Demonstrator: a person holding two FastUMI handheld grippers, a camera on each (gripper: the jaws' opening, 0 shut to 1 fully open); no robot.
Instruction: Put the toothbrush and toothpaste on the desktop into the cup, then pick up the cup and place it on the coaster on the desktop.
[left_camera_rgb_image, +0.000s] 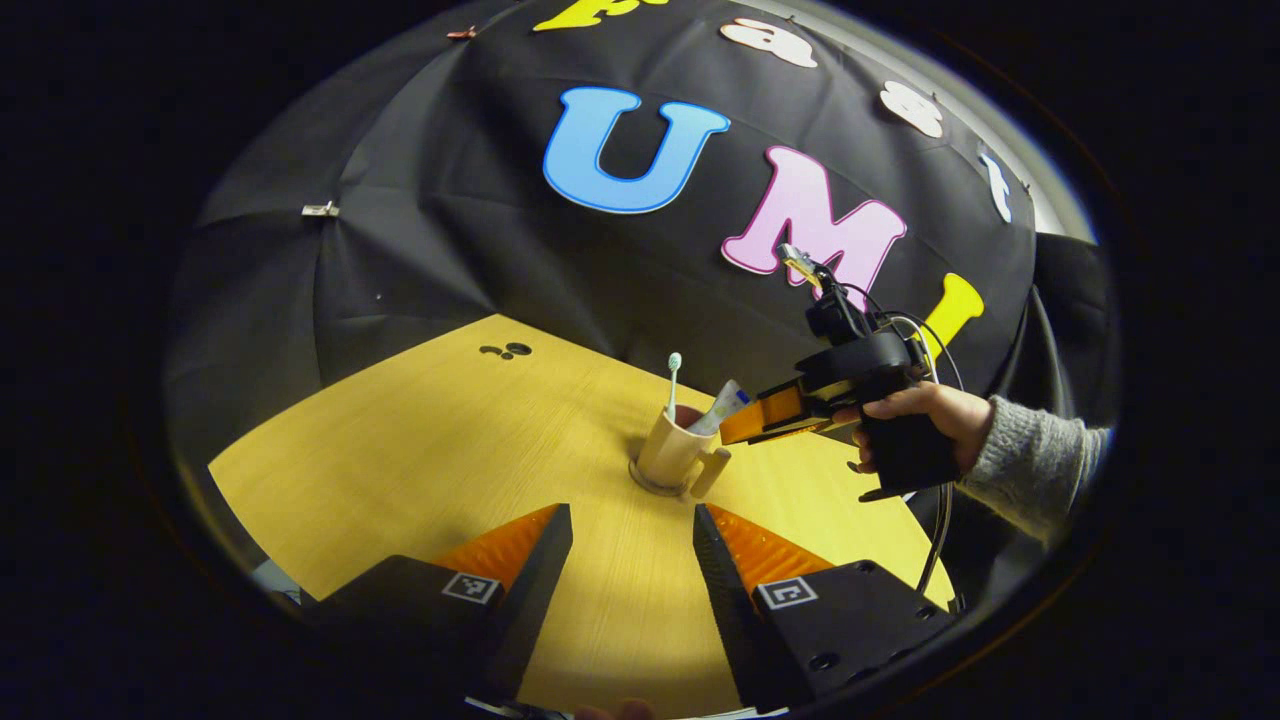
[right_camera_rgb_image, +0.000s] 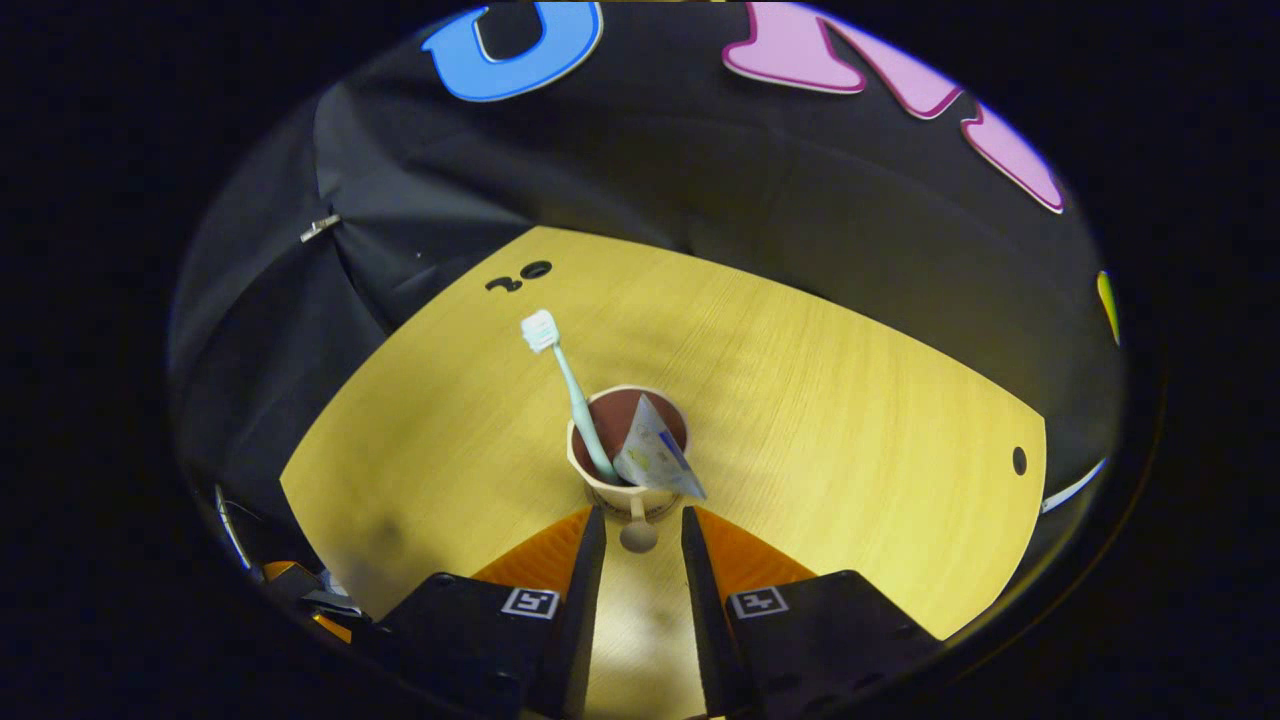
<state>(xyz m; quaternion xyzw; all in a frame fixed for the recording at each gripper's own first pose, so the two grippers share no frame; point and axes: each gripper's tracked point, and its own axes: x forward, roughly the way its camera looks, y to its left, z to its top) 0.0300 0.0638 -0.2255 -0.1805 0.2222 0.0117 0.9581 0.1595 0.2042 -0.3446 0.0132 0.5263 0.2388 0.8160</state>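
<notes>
Toothbrush (right_camera_rgb_image: 566, 385) and toothpaste (right_camera_rgb_image: 655, 455) stand together in a beige cup (right_camera_rgb_image: 600, 487) on a yellow wooden desk (right_camera_rgb_image: 850, 400). In the right gripper view the brush sits on the cup's left side, its pale handle leaning up and left with the white bristles well above the rim; the toothpaste tube leans to the right, its flat end sticking out over the rim. The cup's handle (right_camera_rgb_image: 638, 535) points back between the fingers of the right gripper (right_camera_rgb_image: 636, 530), which stand a little apart on either side of it; whether they touch it cannot be told.

In the left gripper view the left gripper (left_camera_rgb_image: 632, 525) hangs wide open and empty above the desk, short of the cup (left_camera_rgb_image: 672, 452). The cup rests on a round coaster (left_camera_rgb_image: 650, 484). To its right a hand (left_camera_rgb_image: 935, 410) in a grey knit sleeve (left_camera_rgb_image: 1040, 462) holds the other gripper close behind the cup.
</notes>
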